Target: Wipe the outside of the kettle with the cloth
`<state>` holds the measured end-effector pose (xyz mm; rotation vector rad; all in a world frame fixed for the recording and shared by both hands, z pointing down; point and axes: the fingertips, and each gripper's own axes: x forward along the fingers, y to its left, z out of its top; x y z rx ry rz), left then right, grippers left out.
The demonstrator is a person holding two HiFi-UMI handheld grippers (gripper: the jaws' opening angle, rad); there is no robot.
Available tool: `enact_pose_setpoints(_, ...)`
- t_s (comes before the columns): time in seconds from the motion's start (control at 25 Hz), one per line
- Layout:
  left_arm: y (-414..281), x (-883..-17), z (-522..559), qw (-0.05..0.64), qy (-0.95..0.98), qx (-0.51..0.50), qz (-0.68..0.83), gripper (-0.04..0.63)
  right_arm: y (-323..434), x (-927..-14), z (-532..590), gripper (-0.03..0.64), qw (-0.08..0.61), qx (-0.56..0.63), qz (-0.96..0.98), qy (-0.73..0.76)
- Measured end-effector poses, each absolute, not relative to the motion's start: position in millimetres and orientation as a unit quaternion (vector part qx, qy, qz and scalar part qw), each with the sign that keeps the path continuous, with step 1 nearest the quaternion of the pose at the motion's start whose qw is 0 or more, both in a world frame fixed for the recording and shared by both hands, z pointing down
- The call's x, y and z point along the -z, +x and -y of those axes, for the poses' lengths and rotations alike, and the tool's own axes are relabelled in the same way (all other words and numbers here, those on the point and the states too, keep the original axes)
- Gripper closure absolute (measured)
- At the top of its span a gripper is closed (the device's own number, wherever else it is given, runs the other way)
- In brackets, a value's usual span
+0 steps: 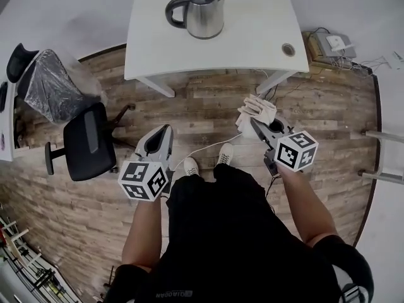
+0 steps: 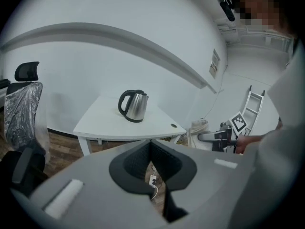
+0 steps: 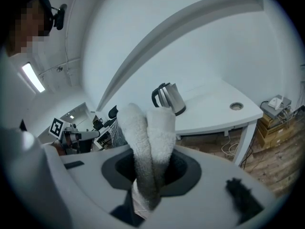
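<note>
A steel kettle (image 1: 197, 12) with a black handle and lid stands upright at the far side of the white table (image 1: 252, 55). Both gripper views show it too, the kettle (image 2: 133, 106) far ahead on the left one and the kettle (image 3: 167, 98) beyond the cloth on the right one. My right gripper (image 1: 252, 122) is held over the floor short of the table, shut on a folded white fluffy cloth (image 1: 259, 109). That cloth (image 3: 150, 142) sticks up between the jaws. My left gripper (image 1: 165, 129) hangs lower left, jaws shut (image 2: 151, 141) with nothing in them.
A black office chair (image 1: 88, 141) and a plastic-wrapped chair (image 1: 47, 84) stand at the left. A box with devices and cables (image 1: 334, 46) sits right of the table. A white cable (image 1: 214, 145) runs across the wooden floor. A metal ladder (image 1: 382, 156) is at the right.
</note>
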<state>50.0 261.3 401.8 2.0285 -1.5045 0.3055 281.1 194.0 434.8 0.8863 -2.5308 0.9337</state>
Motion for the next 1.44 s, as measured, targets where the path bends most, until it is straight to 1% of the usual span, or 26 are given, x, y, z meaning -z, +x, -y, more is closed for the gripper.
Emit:
enact_pose_setpoints(0.24,75.3,-378.8,-272.1,0.262,0.821,-0.128,0.490,0.589,265.5,-403.2,-248.4,0.518,0.137,-0.313,0.871,0.352)
enact_pose_setpoints(0.44,63.1,-365.9,-290.4,0.233,0.852,-0.122,0.452,0.589,246.1,-382.3,-292.2,0.518,0.125,-0.286,0.865,0.393)
enact_pose_setpoints(0.6,55.5,-363.5,-301.0,0.226,0.859,-0.115,0.444,0.589,238.7,-369.4,-317.1,0.518,0.118,-0.269,0.861,0.415)
enact_pose_setpoints(0.76,58.1,-355.7,-292.8,0.226,0.849,-0.111,0.464,0.589,245.6,-363.4,-308.1,0.518,0.135,-0.257,0.869,0.400)
enact_pose_setpoints(0.88,71.2,-359.8,-280.9,0.246,0.835,-0.118,0.477,0.588,257.9,-361.6,-288.9,0.518,0.151,-0.240,0.884,0.370)
enact_pose_setpoints(1.04,90.3,-368.4,-284.9,0.253,0.827,-0.132,0.485,0.589,271.7,-355.0,-272.1,0.518,0.144,-0.233,0.897,0.348)
enact_pose_setpoints(1.44,90.1,-365.5,-286.6,0.243,0.819,-0.139,0.501,0.589,269.3,-354.5,-269.6,0.518,0.153,-0.227,0.906,0.324)
